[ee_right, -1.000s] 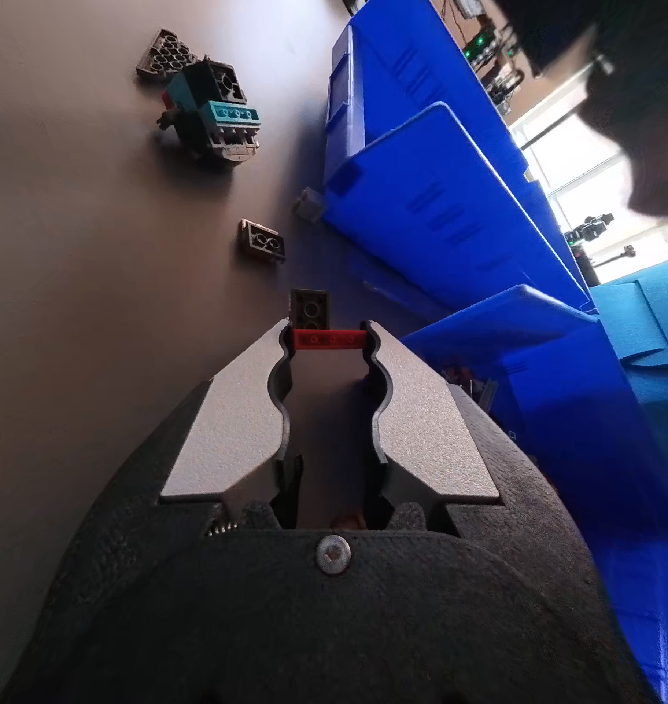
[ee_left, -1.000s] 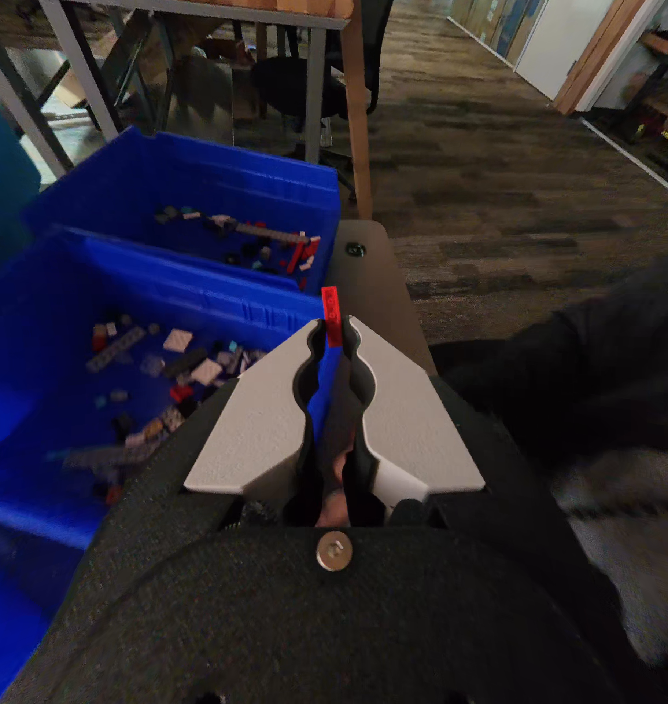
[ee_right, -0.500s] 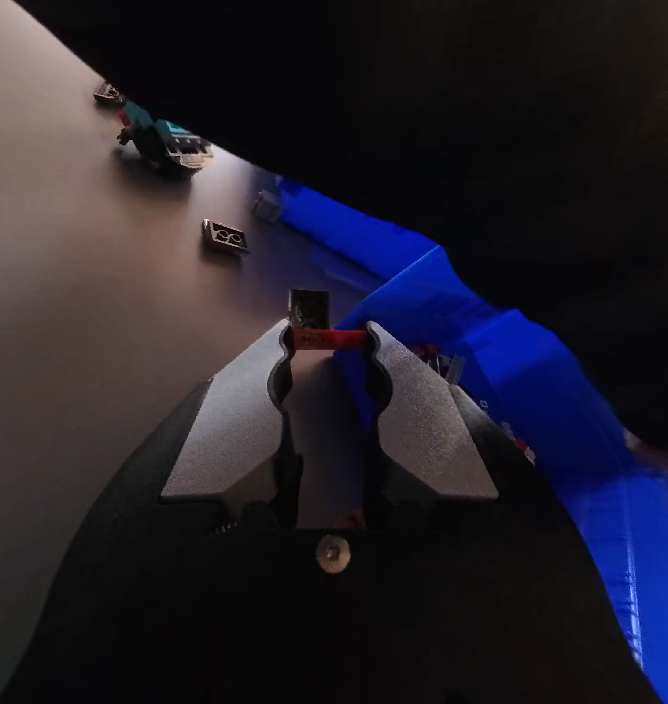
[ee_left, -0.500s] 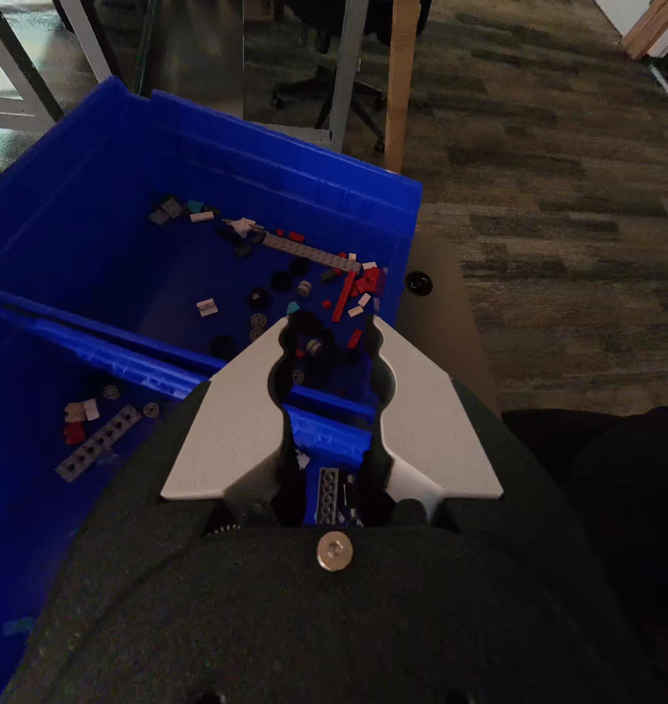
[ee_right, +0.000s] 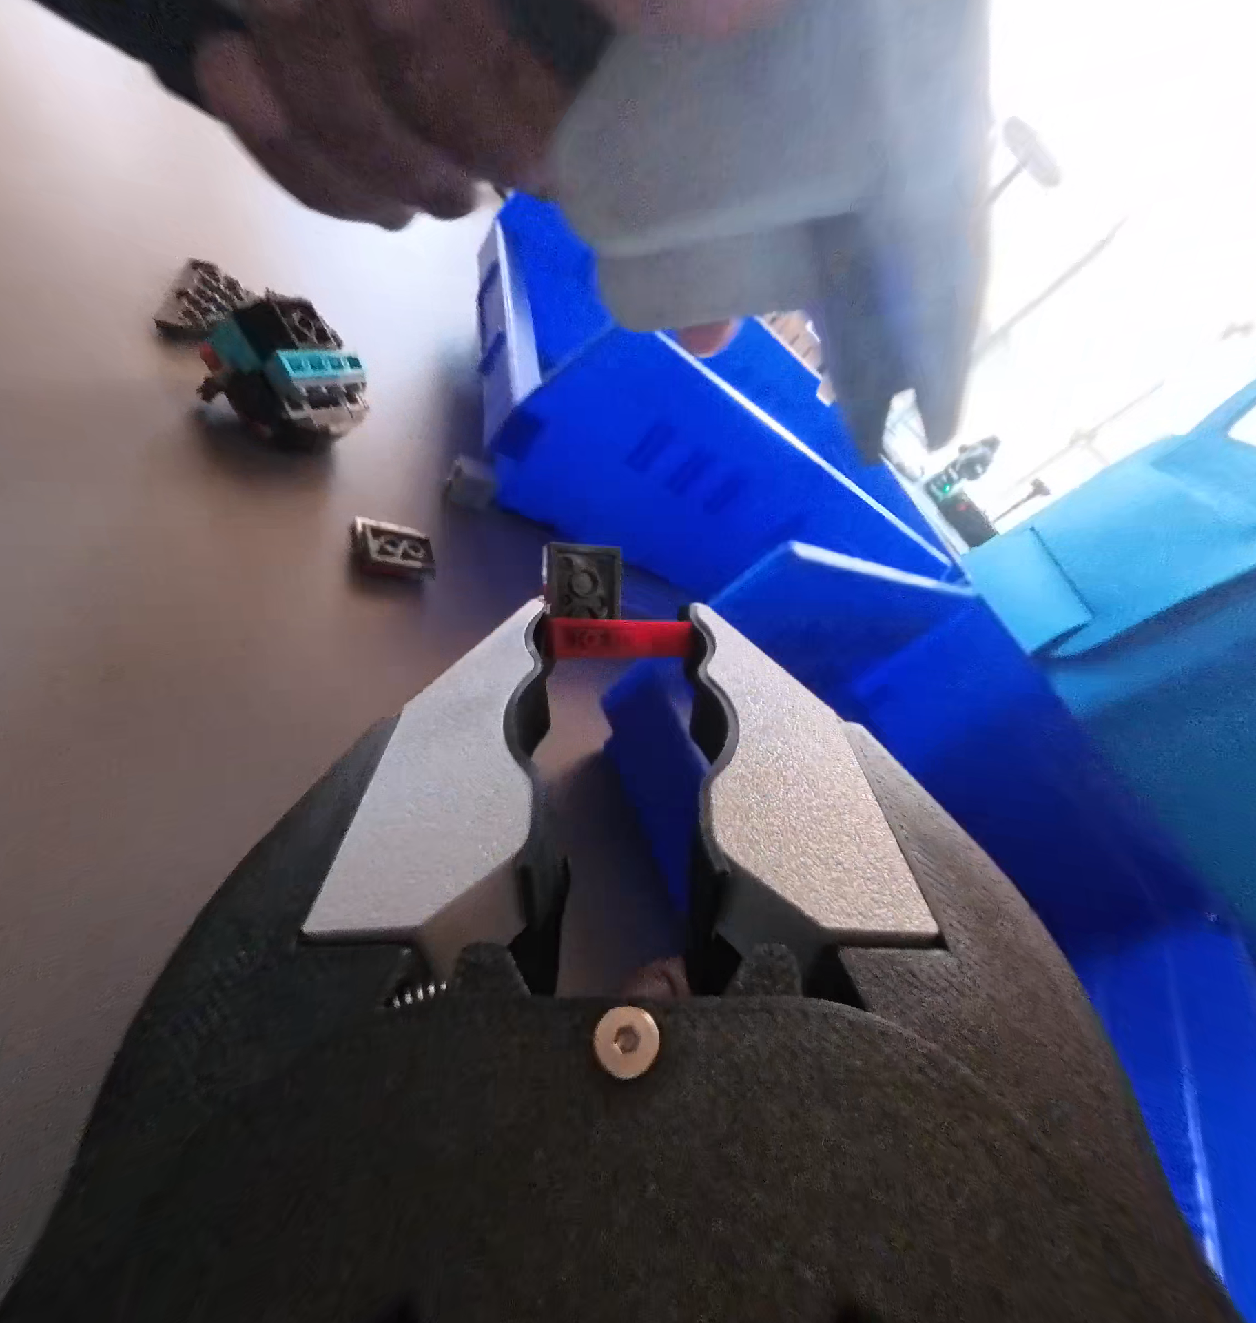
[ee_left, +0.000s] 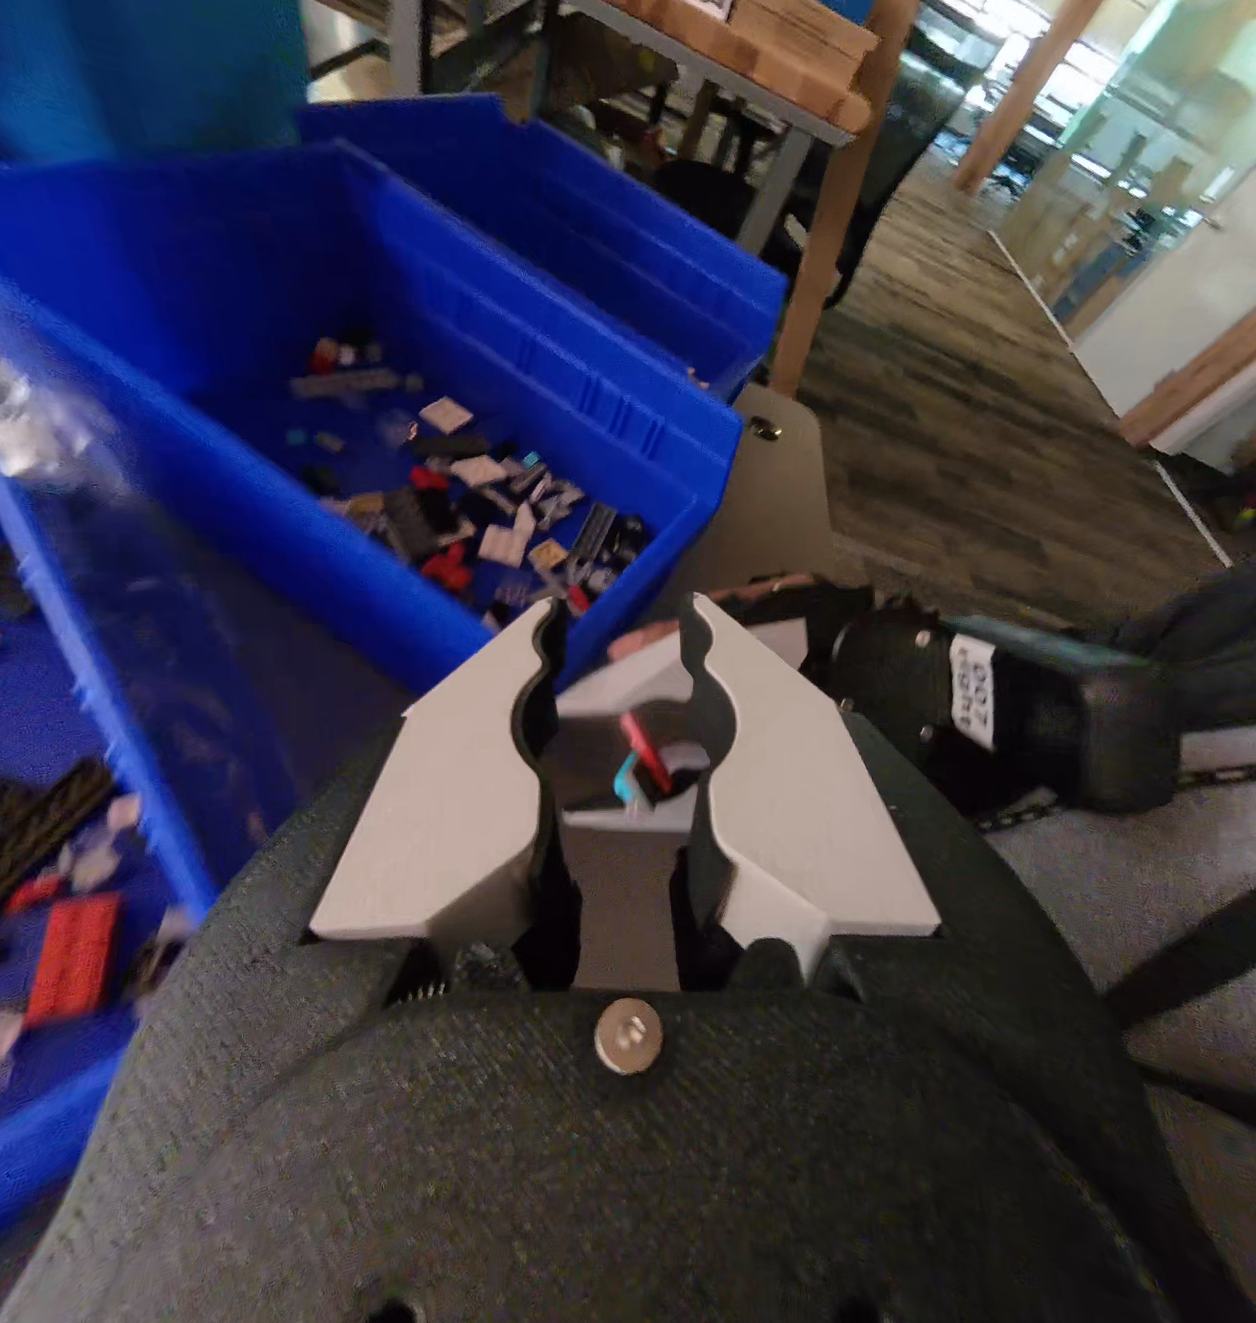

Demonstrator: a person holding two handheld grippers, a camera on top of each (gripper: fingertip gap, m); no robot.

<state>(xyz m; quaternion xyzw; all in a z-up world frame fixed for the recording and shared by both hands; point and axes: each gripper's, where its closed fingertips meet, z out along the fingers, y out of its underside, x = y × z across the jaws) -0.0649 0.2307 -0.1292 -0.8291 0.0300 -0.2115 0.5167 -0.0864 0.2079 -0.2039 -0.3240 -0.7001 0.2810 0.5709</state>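
My left hand-held gripper point(ee_left: 617, 623) hangs with its fingers apart and nothing between them, its tips just past the near corner of a blue bin point(ee_left: 682, 458) that holds a scatter of small building bricks point(ee_left: 481, 501) in black, white, grey and red. To the left of that bin stands another blue bin point(ee_left: 9, 752) with more loose pieces, among them a flat red plate point(ee_left: 73, 952). Through the gap of my left fingers I see the other tool's grey fingers and a thin red piece point(ee_left: 643, 744) with a bit of teal beside it. Further right lie the dark bench point(ee_left: 782, 501) corner, a wood-look floor point(ee_left: 968, 401) and a wooden-topped table point(ee_left: 775, 50) on grey legs. My right hand-held gripper point(ee_right: 619, 626) is clamped on a short red bar point(ee_right: 614, 637), pinched end to end between its two tips, with a dark grey brick point(ee_right: 582, 587) sitting against the bar's far side; whether the two are joined I cannot tell. On the bench point(ee_right: 109, 644) to the left lie a small dark and teal brick build point(ee_right: 281, 372) and, nearer, a dark plate point(ee_right: 392, 548) lying apart from it. Right of these stands the row of blue bins point(ee_right: 682, 444), and above them a blurred hand point(ee_right: 367, 107) and my left tool's grey finger point(ee_right: 753, 179).
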